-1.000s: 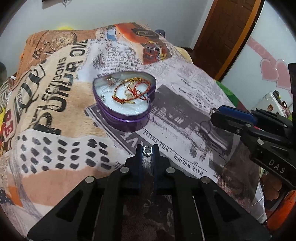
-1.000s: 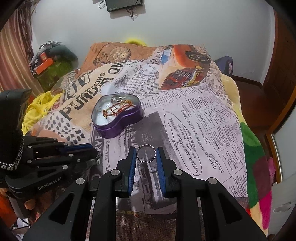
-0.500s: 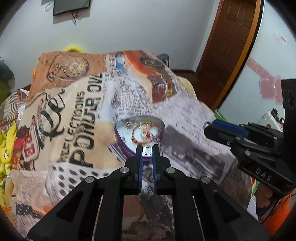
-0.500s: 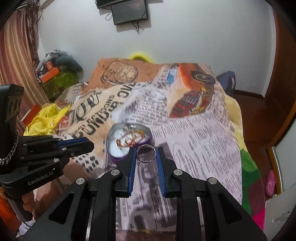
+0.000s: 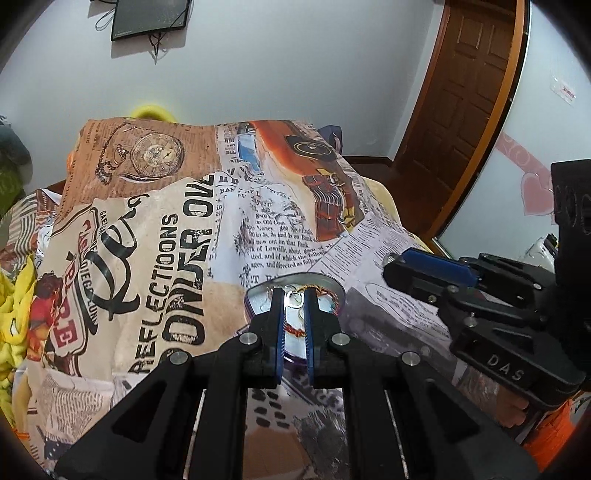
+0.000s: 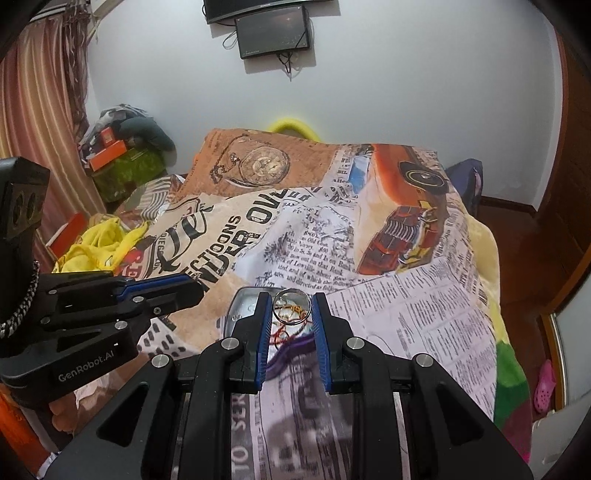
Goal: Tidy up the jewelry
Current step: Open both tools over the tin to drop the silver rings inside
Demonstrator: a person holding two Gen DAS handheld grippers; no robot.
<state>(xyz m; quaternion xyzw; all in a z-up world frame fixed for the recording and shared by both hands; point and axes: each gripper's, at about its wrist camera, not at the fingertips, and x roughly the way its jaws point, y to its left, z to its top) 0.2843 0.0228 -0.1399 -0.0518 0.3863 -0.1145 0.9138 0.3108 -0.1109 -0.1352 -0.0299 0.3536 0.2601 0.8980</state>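
Jewelry, two loose pieces, each held above a bed: small silver ring [image 5: 294,300] pinched between the blue pads of the left hand-held gripper [image 5: 294,295]; larger silver ring [image 6: 291,307], plain band, clamped at its sides by the right hand-held gripper [image 6: 291,306].

Change against a second ago: both grippers sit further back and higher, so the purple heart-shaped tin [image 5: 255,299] that was fully in view ahead of the fingertips is now mostly hidden behind them in both views. More wall, door and screen show above the bed.

Tin [image 6: 236,314]: open, pale inside, holding a red-and-gold bracelet [image 5: 330,291] and some finer pieces too small to identify. It rests on the newspaper-print blanket [image 5: 155,240] covering the bed.

Surroundings: yellow cloth [image 6: 92,243] at the bed's left edge, orange boxes [image 6: 110,151] on a green bundle by the curtain, wall-mounted screen [image 6: 273,35], brown door [image 5: 469,96].

Obstruction: each gripper's own fingers cover the tin's near half.

Pose: left gripper level, pointing across the bed; right gripper [image 5: 436,269] beside it at right, side-on, fingers pointing left.
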